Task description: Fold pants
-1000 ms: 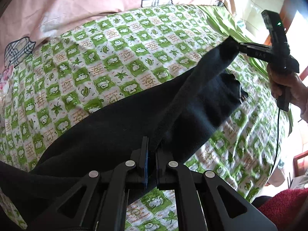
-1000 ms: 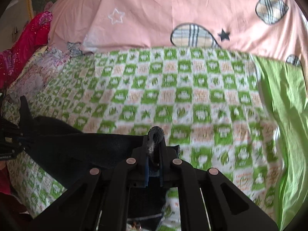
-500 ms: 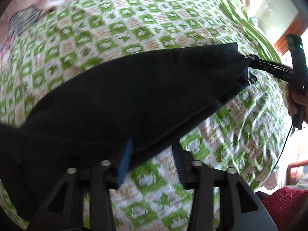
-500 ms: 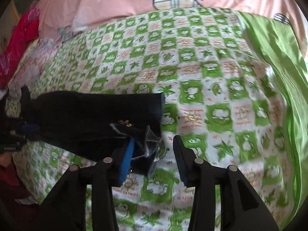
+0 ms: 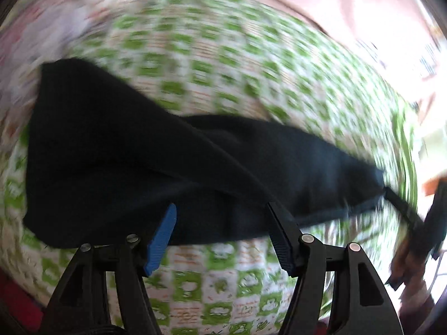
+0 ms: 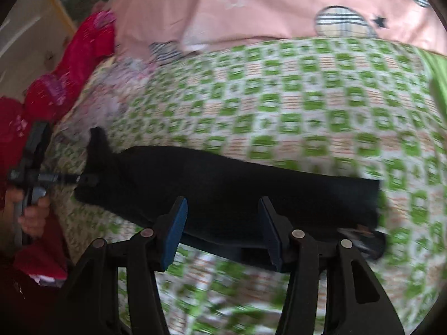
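Left wrist view: the black pants lie flat on the bed's green-checked sheet, stretching from nine o'clock toward three. The left gripper has just been opening; its jaws stand spread above the near hem, nothing pinched. In the right wrist view, the right gripper has likewise been opening, jaws apart over the pants, gripping nothing.
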Motion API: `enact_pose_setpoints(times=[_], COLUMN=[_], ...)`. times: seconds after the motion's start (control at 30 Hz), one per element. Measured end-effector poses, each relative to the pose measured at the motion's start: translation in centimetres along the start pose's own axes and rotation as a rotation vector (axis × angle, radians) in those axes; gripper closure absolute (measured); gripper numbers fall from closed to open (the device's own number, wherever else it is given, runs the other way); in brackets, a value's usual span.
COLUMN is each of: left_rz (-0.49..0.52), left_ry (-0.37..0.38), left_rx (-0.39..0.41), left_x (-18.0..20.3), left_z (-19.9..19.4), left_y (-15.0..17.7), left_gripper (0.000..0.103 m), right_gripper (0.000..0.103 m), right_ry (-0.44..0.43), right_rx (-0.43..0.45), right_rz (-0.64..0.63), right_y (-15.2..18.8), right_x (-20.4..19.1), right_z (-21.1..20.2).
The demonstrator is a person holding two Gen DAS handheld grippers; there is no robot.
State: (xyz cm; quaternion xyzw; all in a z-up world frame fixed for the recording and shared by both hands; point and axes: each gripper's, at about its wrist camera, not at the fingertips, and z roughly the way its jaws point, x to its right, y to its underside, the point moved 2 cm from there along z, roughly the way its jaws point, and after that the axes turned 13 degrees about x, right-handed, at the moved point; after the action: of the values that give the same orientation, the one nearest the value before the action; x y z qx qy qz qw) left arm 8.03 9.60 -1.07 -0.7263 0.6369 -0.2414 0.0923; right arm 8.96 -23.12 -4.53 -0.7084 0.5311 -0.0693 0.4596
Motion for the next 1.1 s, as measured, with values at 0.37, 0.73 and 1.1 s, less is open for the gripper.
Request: enact_pose_setpoints(times=[0.37, 0.73, 1.1], left_rz=[-0.318, -0.319, -0.487], left_ry=[-0.211, -0.306, -0.047], left_rx=[-0.078, -0.2, 0.106], left_x=[-8.1, -9.8, -13.1], left_z=[1.6, 6.1, -2.7], left_y=[-10.1, -10.3, -2.3], left_gripper=[0.032, 0.086, 0.094], right_gripper=[0.049, 0.088, 0.096], right_ry=[-0.248, -0.246, -0.318], right_rx=[-0.189, -0.288, -0.212], right_rz=[-0.204, -0.375, -0.428], right_y=[0.4, 2.5, 0.1], right_x=[-12.6, -16.1, -16.5], right_z=[11.7, 17.2, 12.8])
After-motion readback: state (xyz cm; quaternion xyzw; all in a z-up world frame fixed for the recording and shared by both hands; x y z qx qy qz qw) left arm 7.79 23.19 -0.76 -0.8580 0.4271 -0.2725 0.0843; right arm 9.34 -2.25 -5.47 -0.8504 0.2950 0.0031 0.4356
